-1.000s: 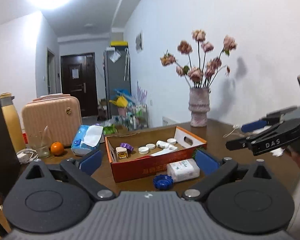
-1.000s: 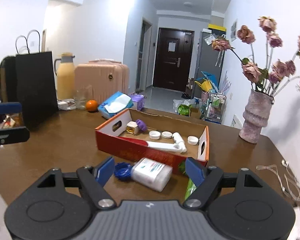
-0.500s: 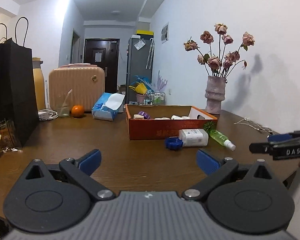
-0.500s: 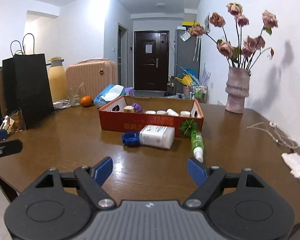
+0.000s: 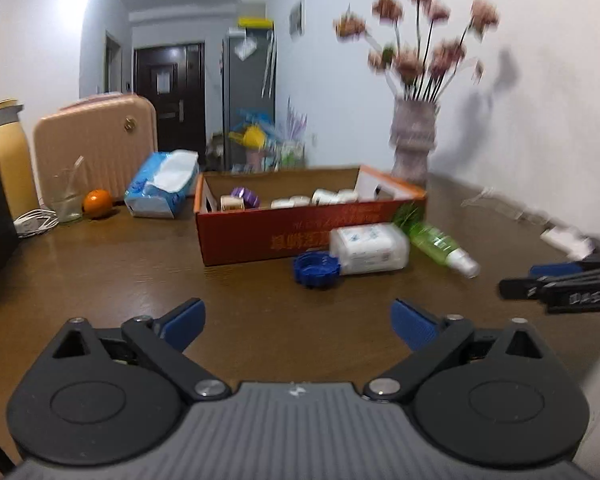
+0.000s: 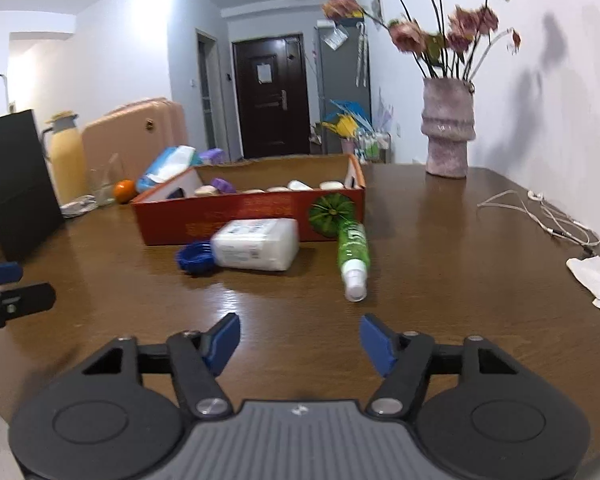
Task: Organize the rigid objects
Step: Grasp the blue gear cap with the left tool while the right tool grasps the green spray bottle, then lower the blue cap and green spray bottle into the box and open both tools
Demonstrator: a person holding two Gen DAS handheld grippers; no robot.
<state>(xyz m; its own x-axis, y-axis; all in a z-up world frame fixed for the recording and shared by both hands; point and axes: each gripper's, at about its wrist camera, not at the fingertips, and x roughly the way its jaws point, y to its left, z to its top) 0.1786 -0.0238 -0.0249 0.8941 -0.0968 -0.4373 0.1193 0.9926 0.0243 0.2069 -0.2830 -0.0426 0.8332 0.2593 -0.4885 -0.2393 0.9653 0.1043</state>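
Both your grippers hover spread and empty over the wooden table (image 6: pixel 440 248), facing the red cardboard box (image 6: pixel 236 216).

Your left gripper (image 5: pixel 298 318) has its blue fingers (image 5: pixel 182 322) wide apart with nothing between them; straight ahead of them lies the white bottle (image 5: pixel 370 248) on its side, its blue cap (image 5: pixel 316 269) nearest the gap, both just in front of the box wall. Beyond your right finger lies the green spray bottle (image 5: pixel 440 245), its white nozzle toward you. Your right gripper (image 6: pixel 300 338) is likewise spread and holds nothing; the green spray bottle (image 6: pixel 353 254) lies just ahead of its right finger, with the white bottle (image 6: pixel 256 244) ahead of its left finger. Small white caps and a purple piece (image 6: pixel 222 185) sit inside the box.
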